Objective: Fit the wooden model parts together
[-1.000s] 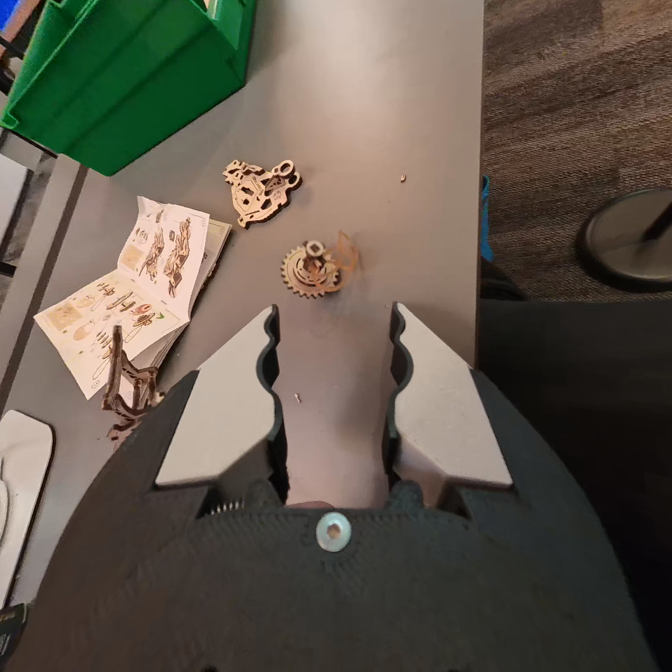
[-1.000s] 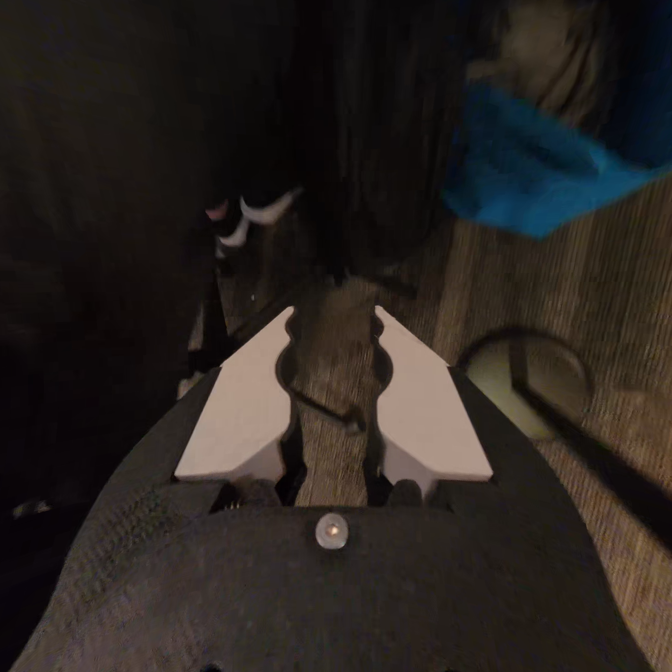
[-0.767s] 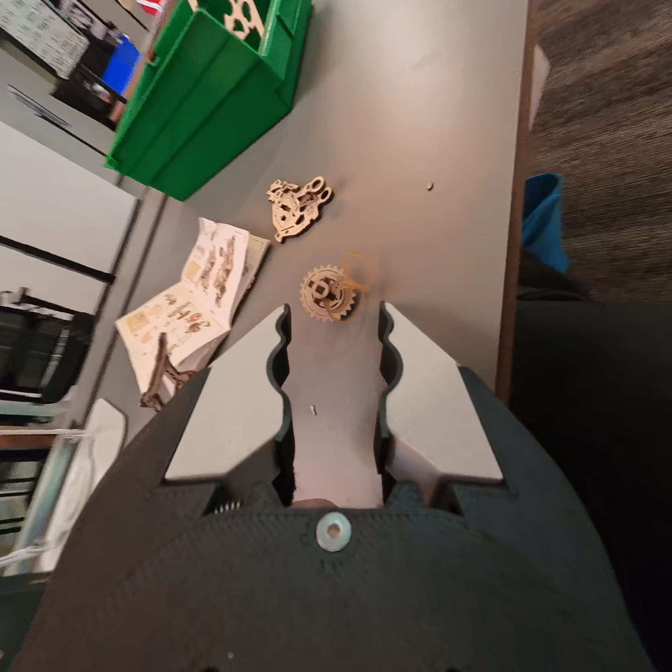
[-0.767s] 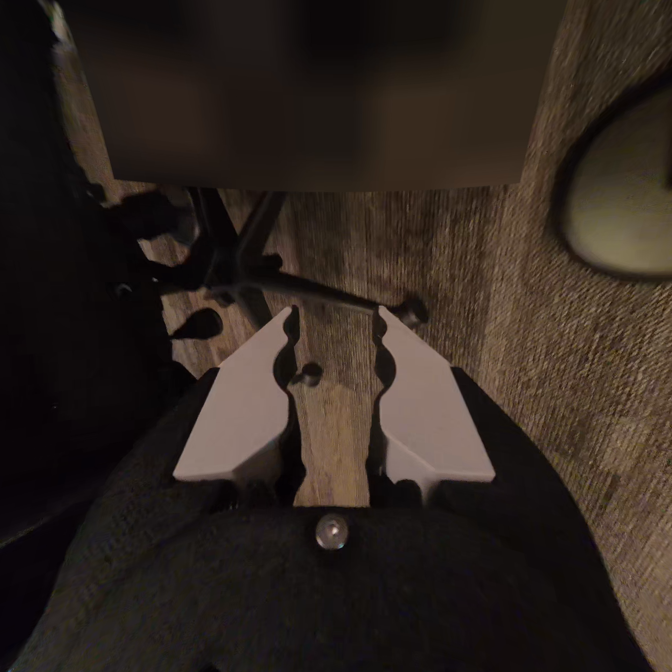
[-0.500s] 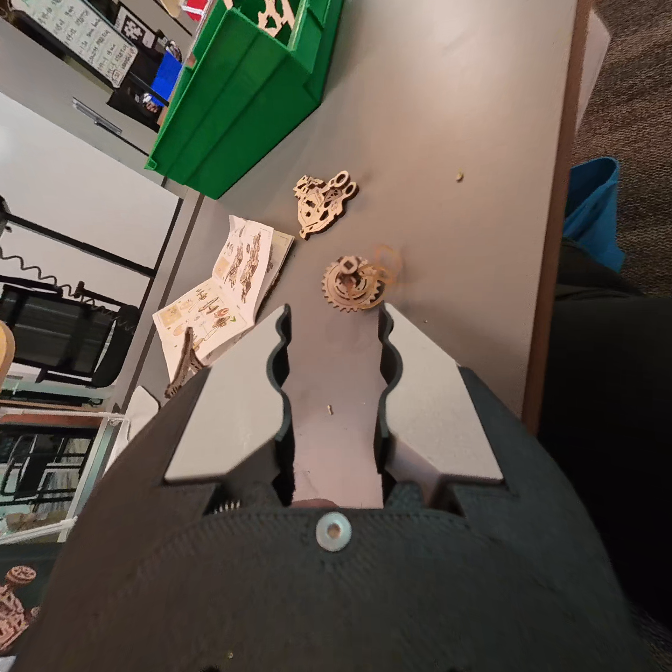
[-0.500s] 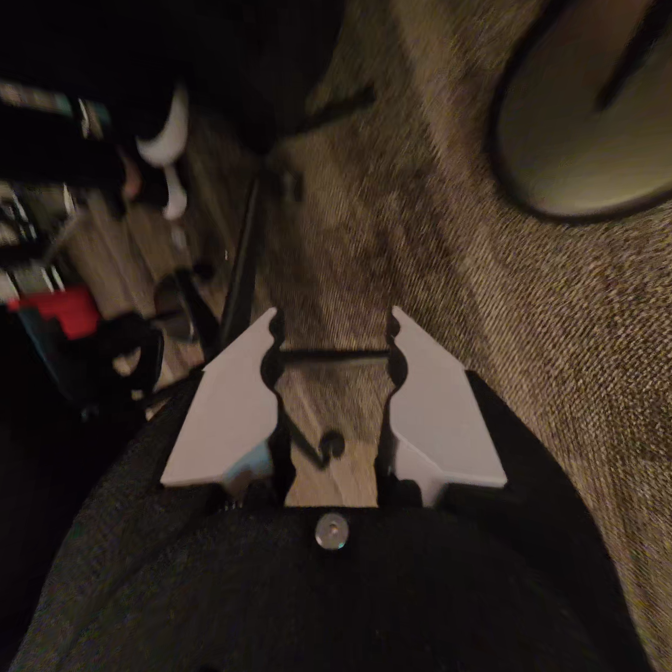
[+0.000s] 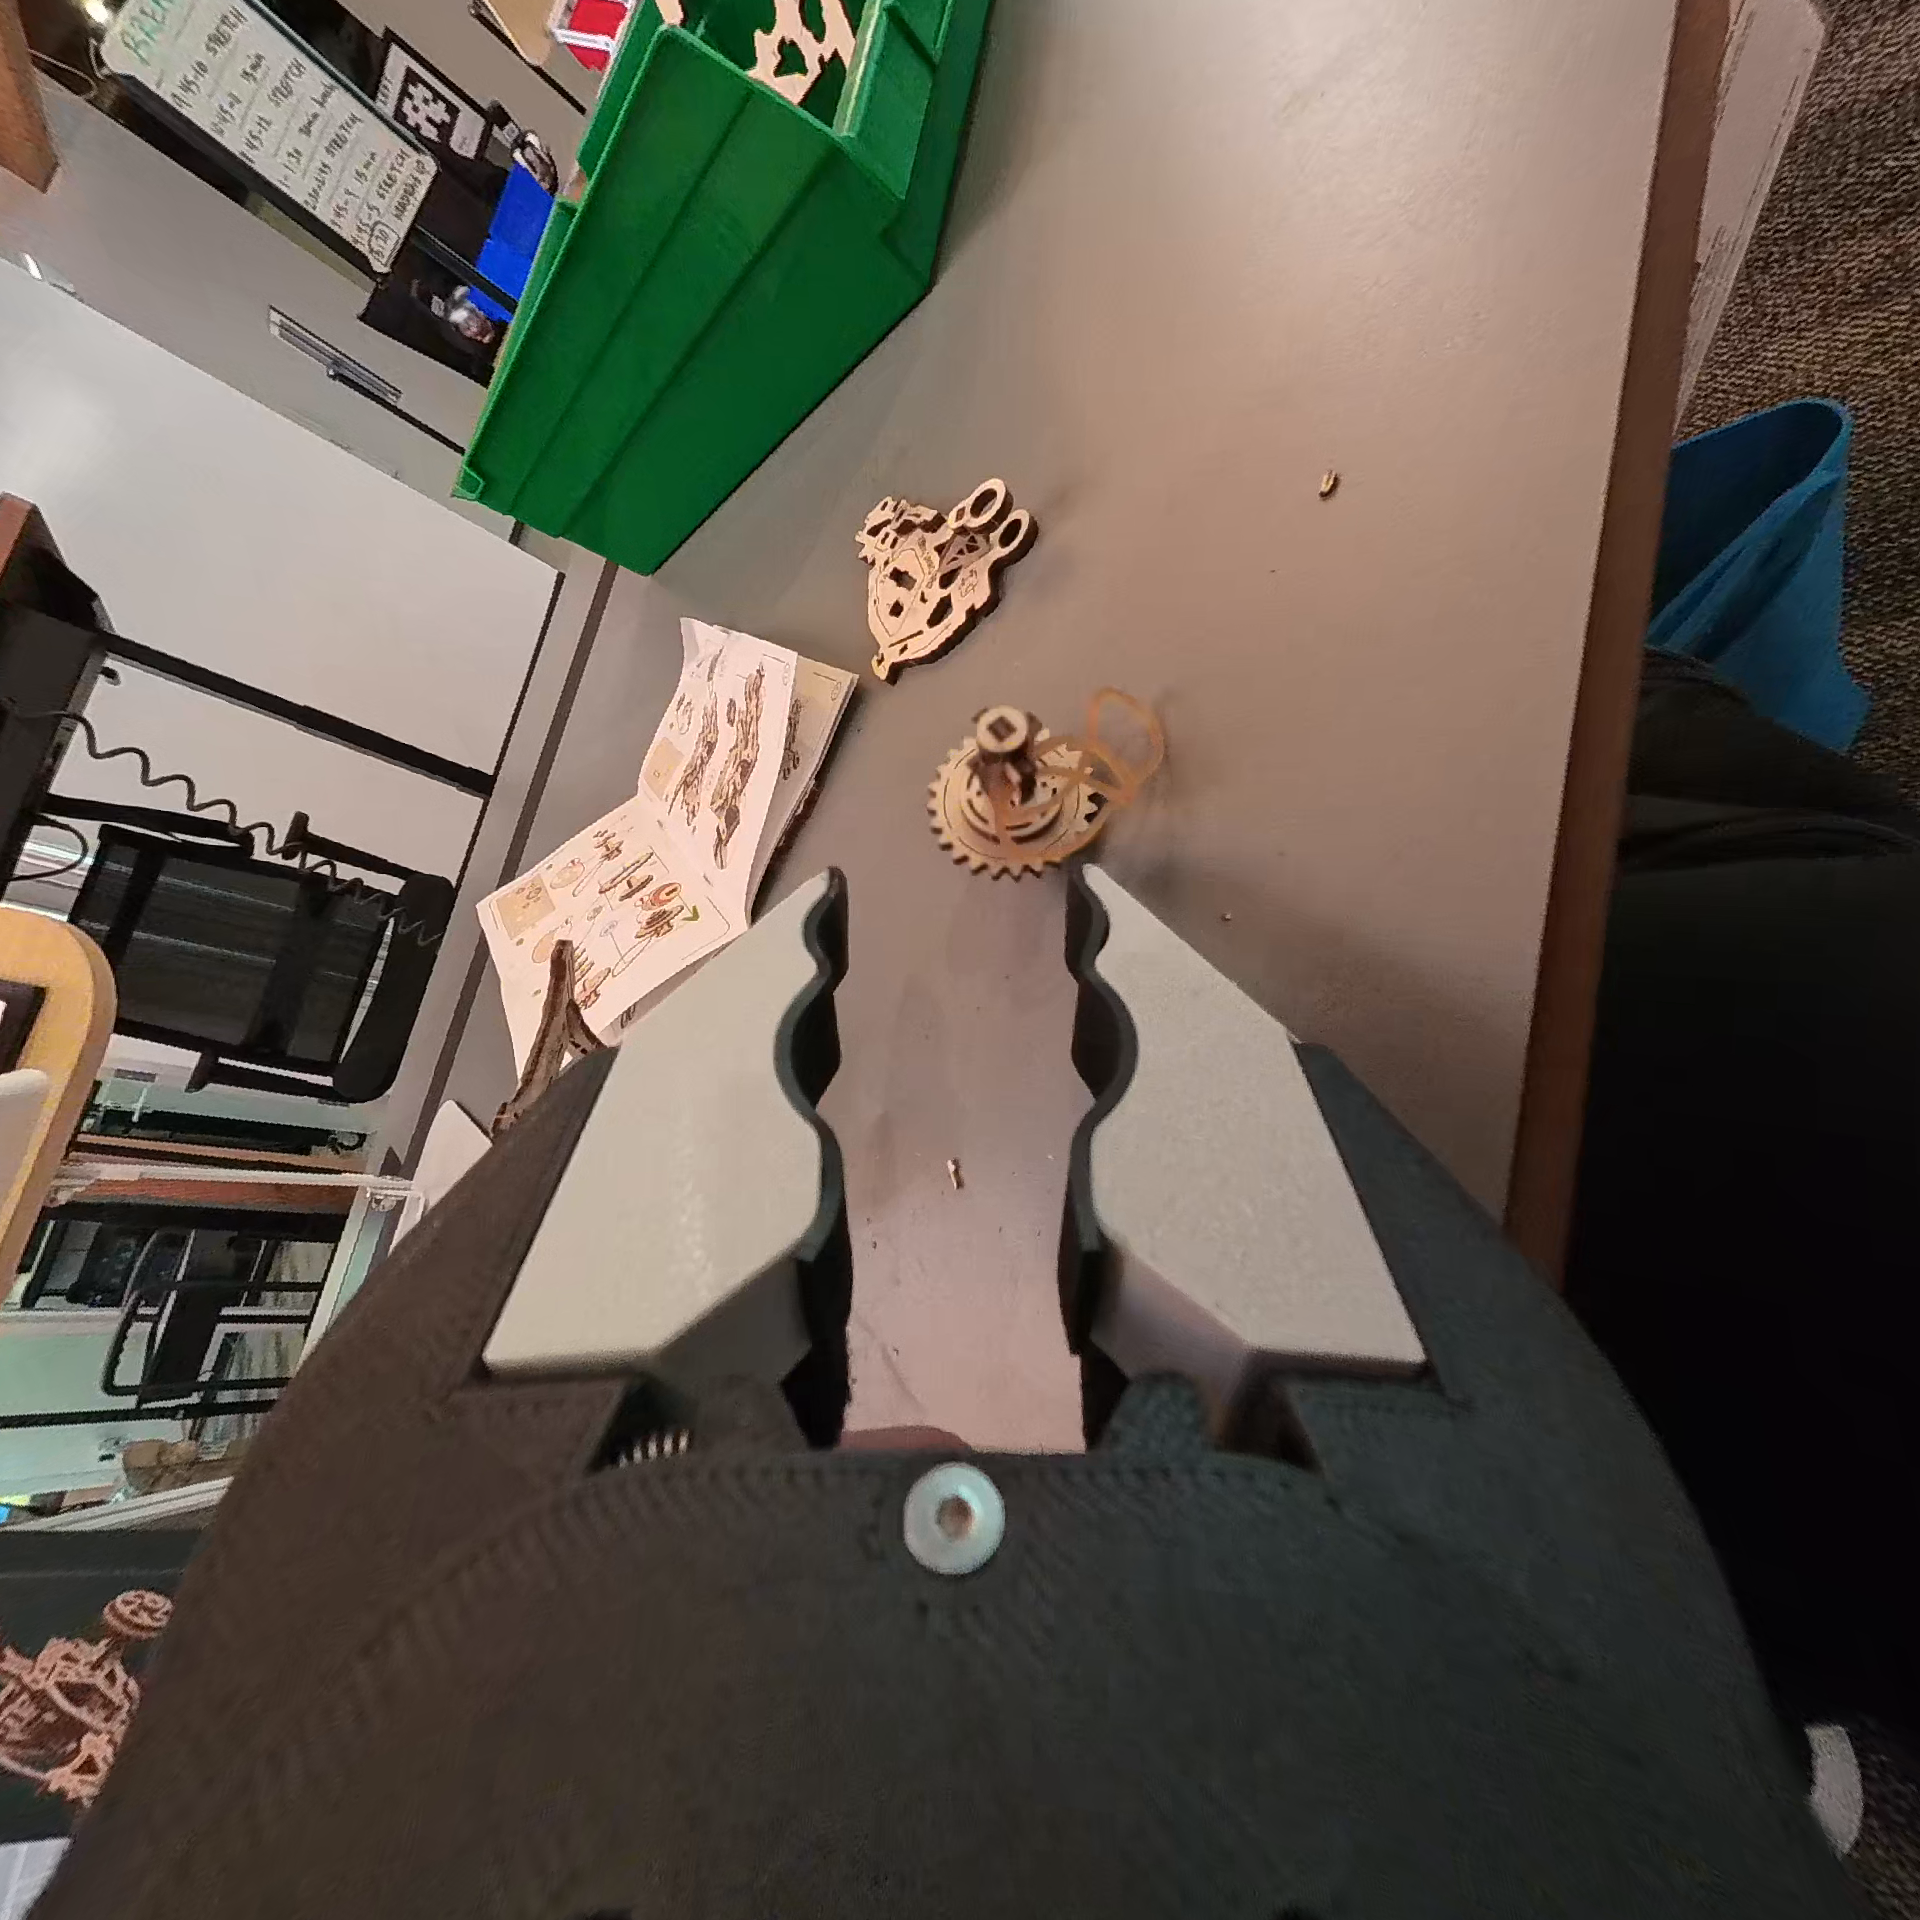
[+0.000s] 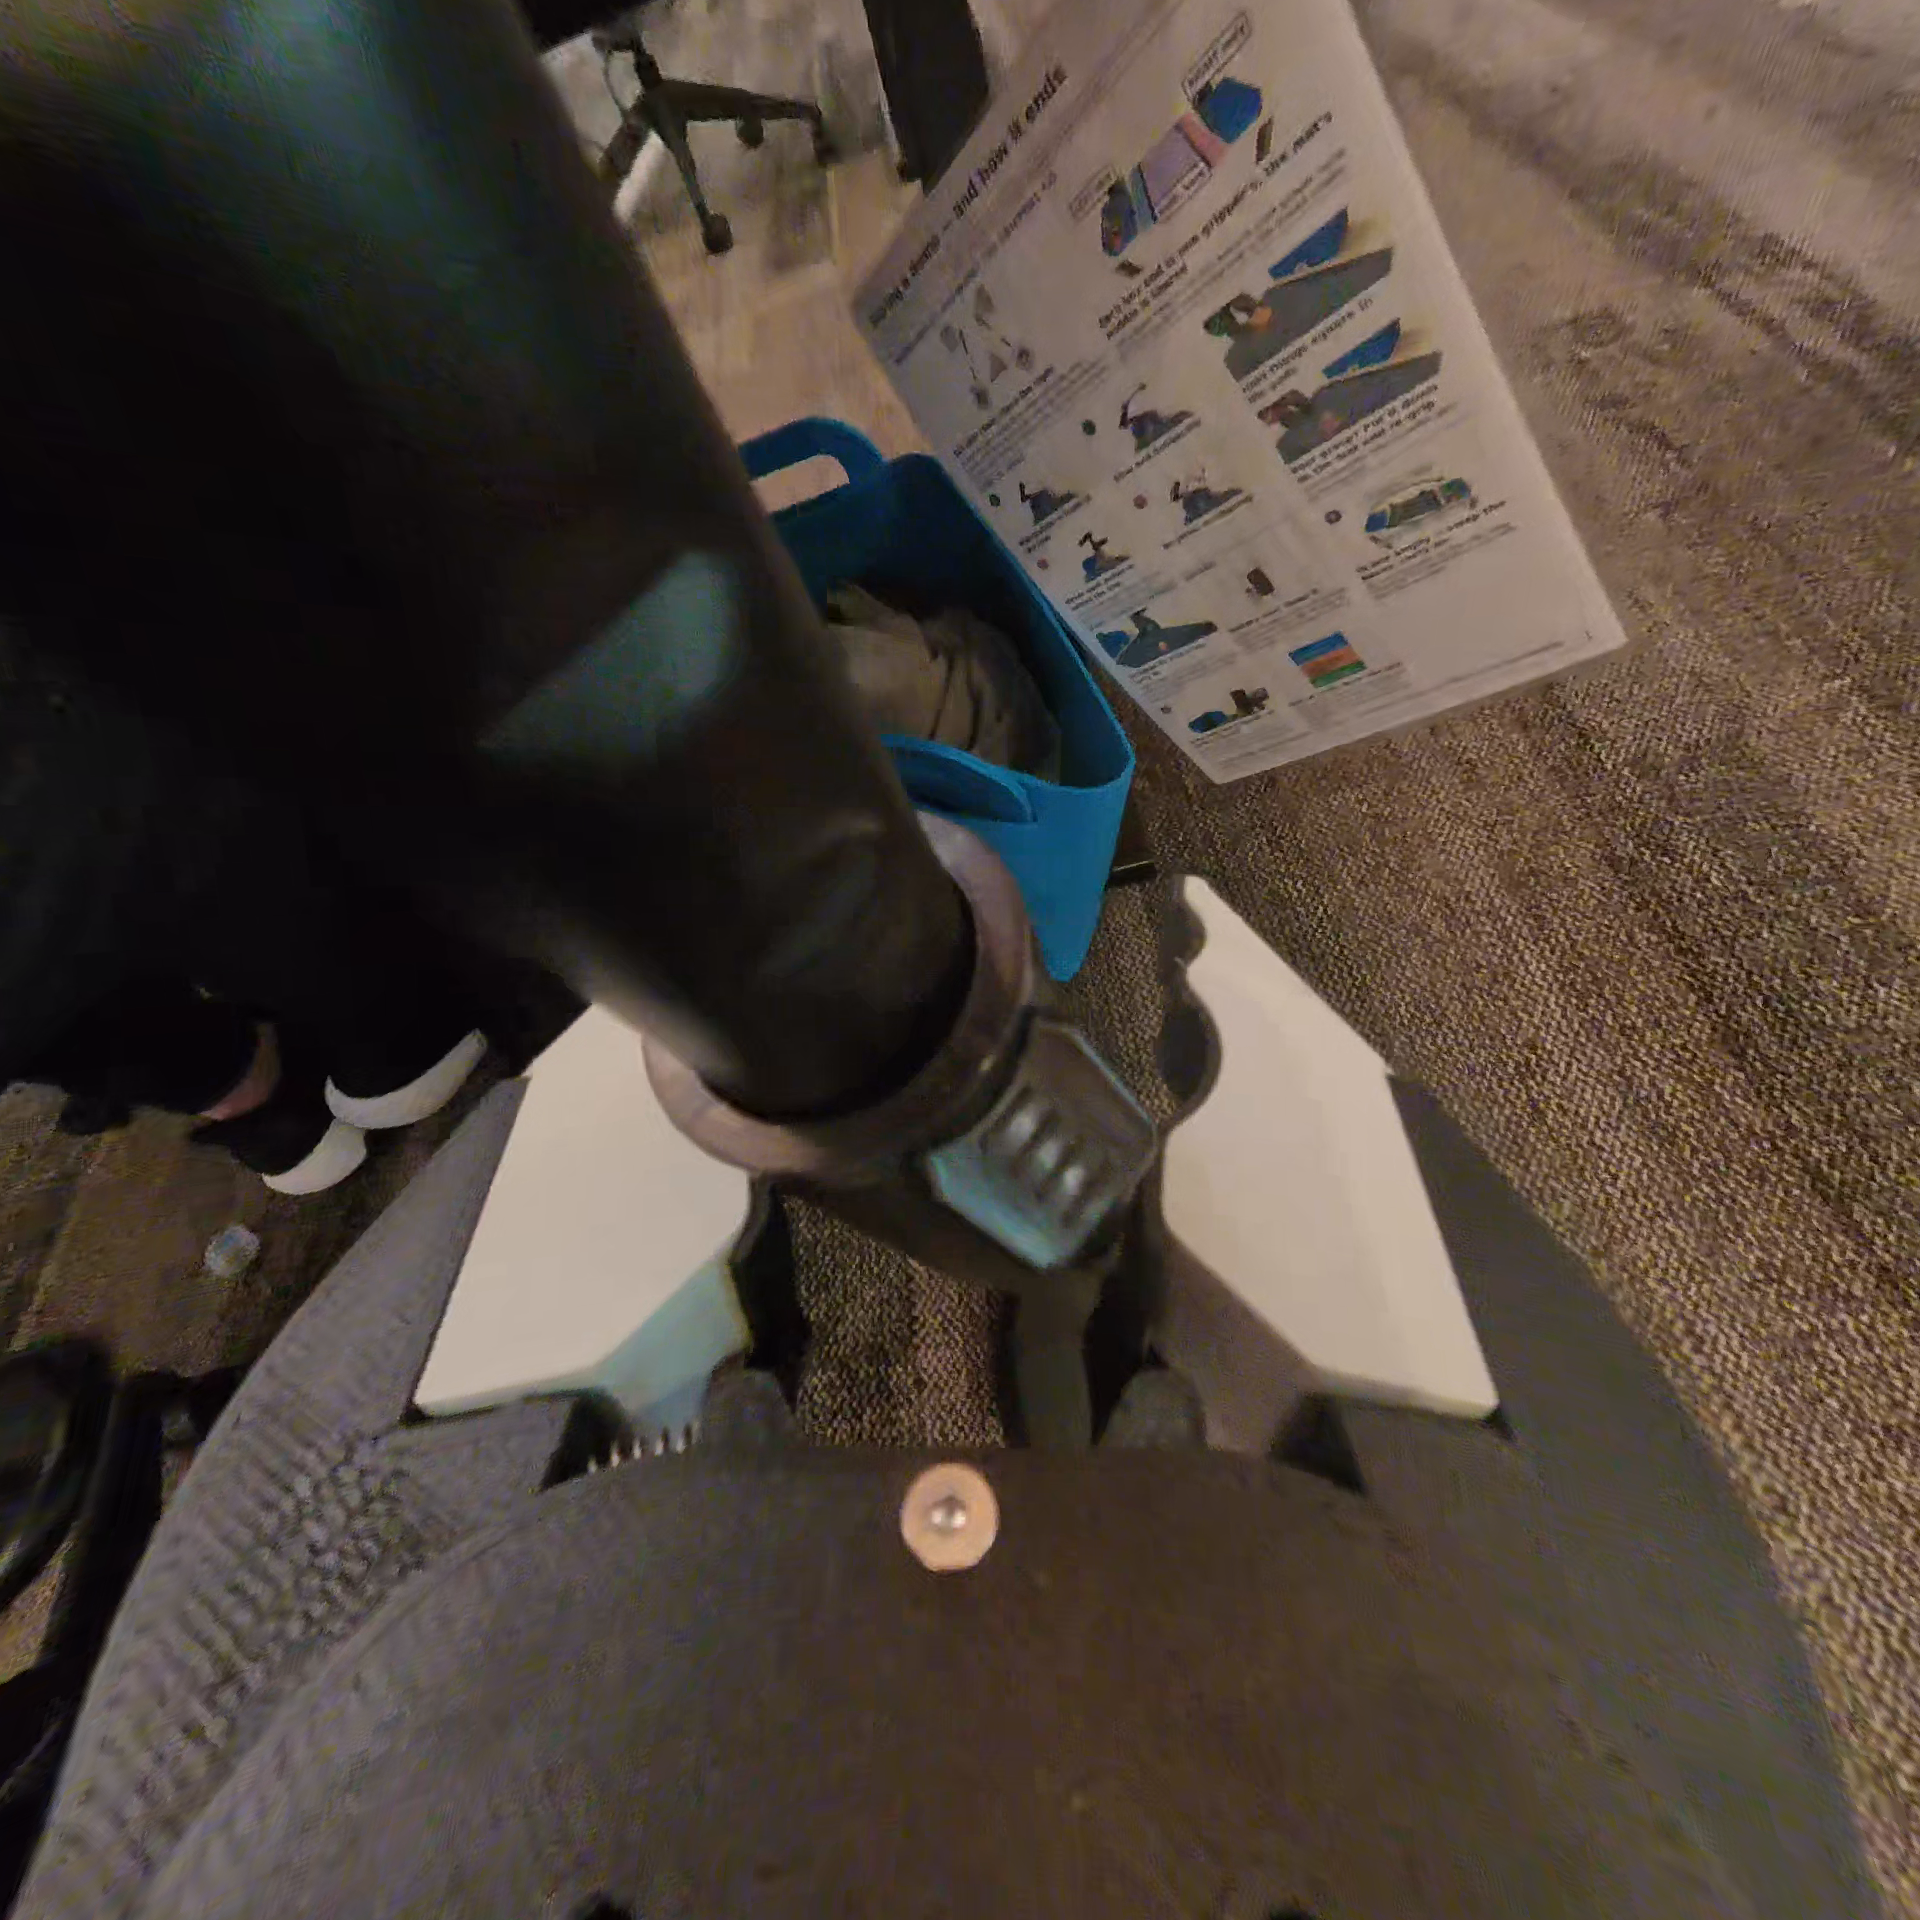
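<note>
Lining up on the gear assembly [image 7: 1013, 805].
Left tongs [image 7: 954, 883] apart and empty, just short of it on the worktop [image 7: 1351, 312]; right tongs [image 8: 1091, 956] apart, off over carpet. Best closed squarely on the gear rim, clear of the rubber band [image 7: 1122, 743].

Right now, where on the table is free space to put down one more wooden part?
Free: the wide grey table between the green bin and the right edge; also the strip before the open left gripper. Crowded: left-centre, where booklet, flat wooden part and gear lie close together.
</note>
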`<state>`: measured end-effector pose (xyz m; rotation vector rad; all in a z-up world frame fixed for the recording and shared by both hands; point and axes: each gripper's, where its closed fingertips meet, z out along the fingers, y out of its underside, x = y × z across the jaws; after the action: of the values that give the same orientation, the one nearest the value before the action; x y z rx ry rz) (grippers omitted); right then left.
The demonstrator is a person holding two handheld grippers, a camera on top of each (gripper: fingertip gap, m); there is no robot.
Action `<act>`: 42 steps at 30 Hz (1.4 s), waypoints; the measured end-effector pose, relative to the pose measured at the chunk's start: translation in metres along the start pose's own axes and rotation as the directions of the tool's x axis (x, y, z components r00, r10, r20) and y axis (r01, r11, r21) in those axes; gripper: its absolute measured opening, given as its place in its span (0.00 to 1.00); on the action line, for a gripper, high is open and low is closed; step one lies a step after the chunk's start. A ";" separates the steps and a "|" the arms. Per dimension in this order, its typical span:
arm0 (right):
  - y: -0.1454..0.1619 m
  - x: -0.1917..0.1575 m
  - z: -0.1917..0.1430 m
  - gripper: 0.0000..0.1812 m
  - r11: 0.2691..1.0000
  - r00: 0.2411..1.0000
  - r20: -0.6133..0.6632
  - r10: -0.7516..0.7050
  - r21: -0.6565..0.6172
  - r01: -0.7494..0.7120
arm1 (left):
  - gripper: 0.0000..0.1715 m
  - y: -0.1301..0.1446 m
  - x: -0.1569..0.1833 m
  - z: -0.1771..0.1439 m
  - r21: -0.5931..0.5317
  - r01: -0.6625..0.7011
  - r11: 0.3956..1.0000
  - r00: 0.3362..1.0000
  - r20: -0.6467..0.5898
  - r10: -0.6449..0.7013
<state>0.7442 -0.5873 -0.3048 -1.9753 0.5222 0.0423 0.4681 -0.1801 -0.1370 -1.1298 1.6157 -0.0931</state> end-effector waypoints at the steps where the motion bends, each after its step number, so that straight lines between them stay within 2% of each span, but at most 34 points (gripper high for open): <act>1: -0.001 -0.001 0.003 0.41 1.000 1.000 0.002 -0.020 -0.009 0.020 | 0.23 0.000 0.000 0.000 0.000 -0.001 1.000 1.000 -0.001 0.001; 6: -0.011 -0.004 0.014 0.36 1.000 0.998 0.055 -0.030 -0.009 0.030 | 0.23 0.000 0.000 0.000 -0.002 0.003 1.000 1.000 0.001 -0.003; 9: -0.014 -0.011 0.018 0.24 0.999 0.992 0.121 -0.040 -0.021 0.043 | 0.24 0.001 -0.001 0.001 -0.007 0.006 1.000 1.000 0.004 -0.006; 10: -0.015 -0.009 0.020 0.23 0.998 0.993 0.101 -0.060 -0.024 0.063 | 0.24 0.001 -0.001 0.001 -0.007 0.007 1.000 1.000 0.004 -0.007; 19: -0.031 0.013 0.018 0.23 1.000 0.994 0.106 -0.029 0.000 0.029 | 0.24 0.001 -0.002 0.002 -0.011 0.008 1.000 1.000 0.009 -0.008; 25: -0.077 0.045 0.015 0.22 0.995 0.996 0.072 -0.054 0.088 0.048 | 0.23 0.002 -0.002 0.003 -0.015 0.006 1.000 1.000 0.013 -0.006; 32: -0.128 0.106 0.023 0.21 0.984 0.998 -0.035 -0.046 0.172 0.051 | 0.23 0.002 -0.003 0.003 -0.018 0.008 1.000 1.000 0.014 -0.008; 37: -0.134 0.140 0.025 0.21 0.978 0.993 -0.113 -0.027 0.202 0.049 | 0.22 0.003 -0.003 0.003 -0.017 0.008 1.000 1.000 0.010 -0.008; 42: -0.113 0.167 0.026 0.21 0.978 0.981 -0.194 0.015 0.208 0.026 | 0.22 0.003 -0.003 0.003 -0.017 0.009 1.000 1.000 0.011 -0.009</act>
<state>0.9433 -0.5810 -0.2634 -1.7829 0.6220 -0.2038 0.4686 -0.1752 -0.1375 -1.1485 1.6052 -0.0791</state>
